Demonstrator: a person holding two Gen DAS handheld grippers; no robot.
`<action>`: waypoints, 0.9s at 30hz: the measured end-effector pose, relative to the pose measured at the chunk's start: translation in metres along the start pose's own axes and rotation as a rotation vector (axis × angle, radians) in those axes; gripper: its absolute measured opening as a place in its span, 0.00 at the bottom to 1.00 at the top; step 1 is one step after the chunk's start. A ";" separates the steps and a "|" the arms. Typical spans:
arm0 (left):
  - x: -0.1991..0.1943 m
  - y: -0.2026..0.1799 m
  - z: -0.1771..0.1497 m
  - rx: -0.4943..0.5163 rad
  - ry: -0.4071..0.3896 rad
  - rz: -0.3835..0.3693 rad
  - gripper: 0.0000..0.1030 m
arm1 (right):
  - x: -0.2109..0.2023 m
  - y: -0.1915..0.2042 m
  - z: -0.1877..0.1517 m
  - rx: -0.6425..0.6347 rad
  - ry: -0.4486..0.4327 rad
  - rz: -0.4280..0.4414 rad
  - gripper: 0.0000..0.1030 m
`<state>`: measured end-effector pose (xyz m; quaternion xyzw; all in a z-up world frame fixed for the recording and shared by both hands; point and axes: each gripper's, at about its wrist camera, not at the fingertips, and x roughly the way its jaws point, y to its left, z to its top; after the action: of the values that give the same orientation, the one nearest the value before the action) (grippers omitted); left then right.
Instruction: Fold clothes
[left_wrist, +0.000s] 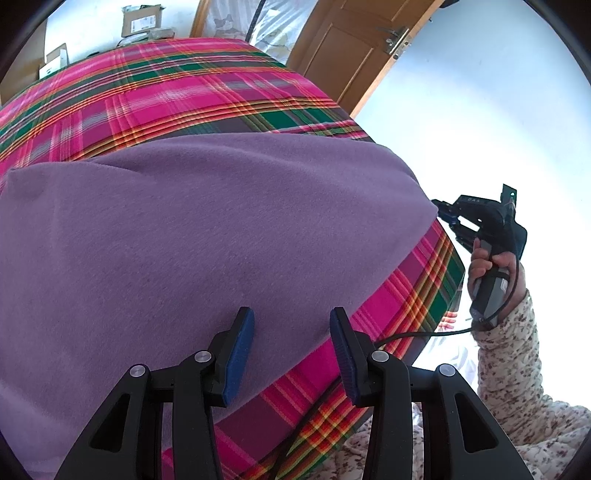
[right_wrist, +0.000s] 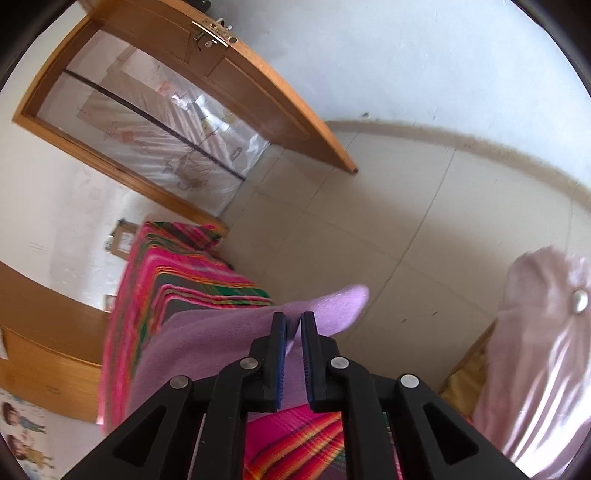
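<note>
Left gripper (left_wrist: 291, 332) nearest, jaws spread wide, nothing between them, poised over purple garment (left_wrist: 192, 236). Garment spread flat on pink plaid cloth (left_wrist: 177, 92). Right gripper (right_wrist: 293, 321) clenched on garment's corner, lifted off the cloth's edge. Hand (left_wrist: 491, 266) and floral sleeve (left_wrist: 509, 354) behind it. "DAS" lettering on that gripper's body. Far back: cardboard boxes (left_wrist: 142, 20) with labels, unreadable; contents unseen. Wooden door (left_wrist: 354, 48).
</note>
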<state>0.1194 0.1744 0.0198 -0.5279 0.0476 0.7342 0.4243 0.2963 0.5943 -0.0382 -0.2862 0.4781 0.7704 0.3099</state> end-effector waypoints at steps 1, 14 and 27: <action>-0.003 0.002 -0.001 -0.004 -0.005 0.000 0.43 | -0.003 0.003 -0.001 -0.024 -0.012 -0.034 0.09; -0.056 0.045 -0.015 -0.094 -0.107 0.041 0.43 | -0.084 0.115 -0.033 -0.492 -0.266 -0.036 0.09; -0.128 0.146 -0.023 -0.260 -0.213 0.261 0.43 | -0.085 0.284 -0.111 -1.035 -0.062 0.301 0.23</action>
<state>0.0488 -0.0038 0.0588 -0.4869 -0.0247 0.8345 0.2568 0.1538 0.3752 0.1413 -0.3068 0.0624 0.9493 0.0287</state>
